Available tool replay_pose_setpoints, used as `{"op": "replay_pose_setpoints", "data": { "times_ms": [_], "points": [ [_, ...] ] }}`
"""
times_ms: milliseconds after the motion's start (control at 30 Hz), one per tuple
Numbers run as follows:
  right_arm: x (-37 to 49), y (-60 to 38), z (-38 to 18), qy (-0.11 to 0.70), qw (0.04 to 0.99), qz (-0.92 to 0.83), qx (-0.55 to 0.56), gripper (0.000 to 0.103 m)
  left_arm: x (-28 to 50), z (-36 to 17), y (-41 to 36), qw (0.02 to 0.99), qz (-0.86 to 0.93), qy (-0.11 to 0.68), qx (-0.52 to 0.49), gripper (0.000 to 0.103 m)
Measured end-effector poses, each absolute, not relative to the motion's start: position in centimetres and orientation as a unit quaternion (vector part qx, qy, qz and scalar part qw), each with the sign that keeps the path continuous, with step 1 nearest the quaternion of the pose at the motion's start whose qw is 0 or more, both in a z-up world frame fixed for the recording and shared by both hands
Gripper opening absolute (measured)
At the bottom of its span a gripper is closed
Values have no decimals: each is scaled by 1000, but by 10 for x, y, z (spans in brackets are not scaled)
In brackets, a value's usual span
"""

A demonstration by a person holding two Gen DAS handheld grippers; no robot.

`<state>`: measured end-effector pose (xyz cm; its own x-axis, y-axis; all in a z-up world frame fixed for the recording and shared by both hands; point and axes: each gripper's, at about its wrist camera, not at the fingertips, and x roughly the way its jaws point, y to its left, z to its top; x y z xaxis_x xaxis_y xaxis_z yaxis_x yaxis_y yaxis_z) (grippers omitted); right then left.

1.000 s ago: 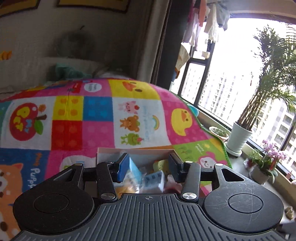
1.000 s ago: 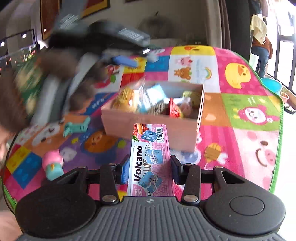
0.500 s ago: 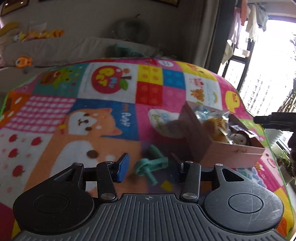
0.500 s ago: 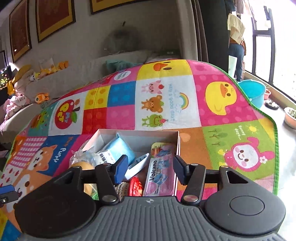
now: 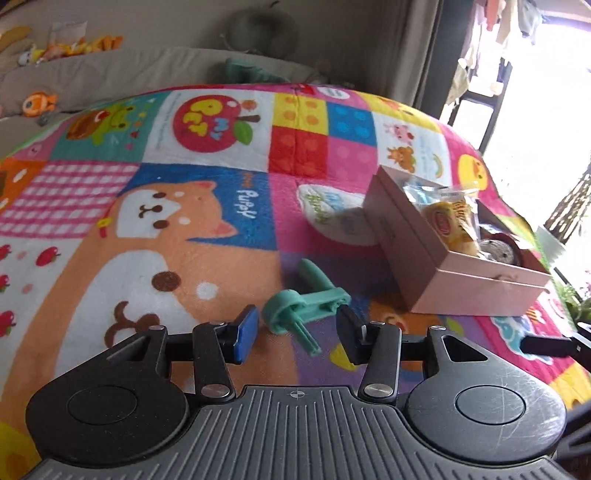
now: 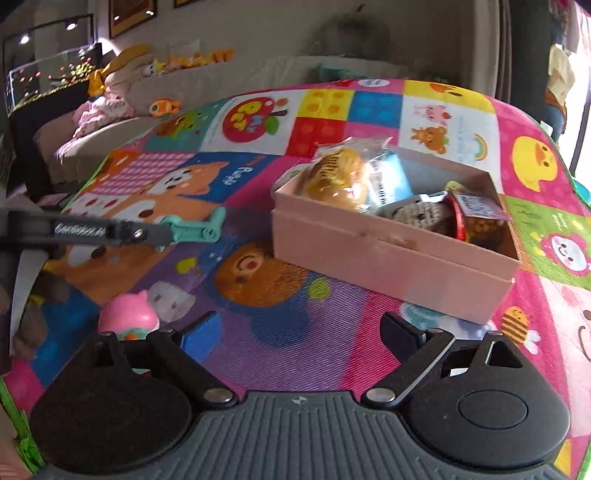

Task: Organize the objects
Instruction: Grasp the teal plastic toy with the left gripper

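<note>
A teal plastic clip toy [image 5: 303, 304] lies on the colourful play mat, just ahead of my open left gripper [image 5: 295, 326], between its fingers and not held. It also shows in the right wrist view [image 6: 194, 229], where the left gripper's finger [image 6: 110, 232] reaches it. A pink cardboard box [image 5: 436, 266] with snack packs and a knitted toy stands to the right. In the right wrist view the box [image 6: 391, 254] sits ahead and right of my right gripper [image 6: 299, 332], which is wide open and empty. A pink squishy toy [image 6: 127, 317] lies by its left finger.
The play mat [image 5: 184, 229] covers the floor. A beige sofa with plush toys [image 6: 122, 92] runs along the far wall. A window and hanging laundry [image 5: 517, 29] are at the right.
My left gripper has swung from over the box down to the teal clip. My right gripper has let go of the pink Volcano pack over the box, pulled back and opened wide.
</note>
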<state>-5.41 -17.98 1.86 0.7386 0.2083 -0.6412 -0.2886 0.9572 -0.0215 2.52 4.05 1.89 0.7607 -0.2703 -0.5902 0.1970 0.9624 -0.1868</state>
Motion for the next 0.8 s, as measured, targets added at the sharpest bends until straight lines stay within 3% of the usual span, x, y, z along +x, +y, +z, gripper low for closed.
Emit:
{"op": "replay_pose_setpoints", "data": {
  "times_ms": [133, 467, 567, 800],
  "points": [
    [-64, -162, 11, 331, 928, 151, -80, 103, 39, 16, 35, 935, -116, 331, -41, 51],
    [-65, -176, 8, 335, 930, 132, -72, 103, 41, 10, 22, 929, -138, 343, -25, 51],
    [-64, -183, 8, 340, 930, 131, -55, 103, 39, 9, 23, 929, -144, 340, -22, 36],
    [-84, -165, 20, 331, 914, 225, -64, 103, 15, 10, 53, 933, -112, 341, -18, 36]
  ]
}}
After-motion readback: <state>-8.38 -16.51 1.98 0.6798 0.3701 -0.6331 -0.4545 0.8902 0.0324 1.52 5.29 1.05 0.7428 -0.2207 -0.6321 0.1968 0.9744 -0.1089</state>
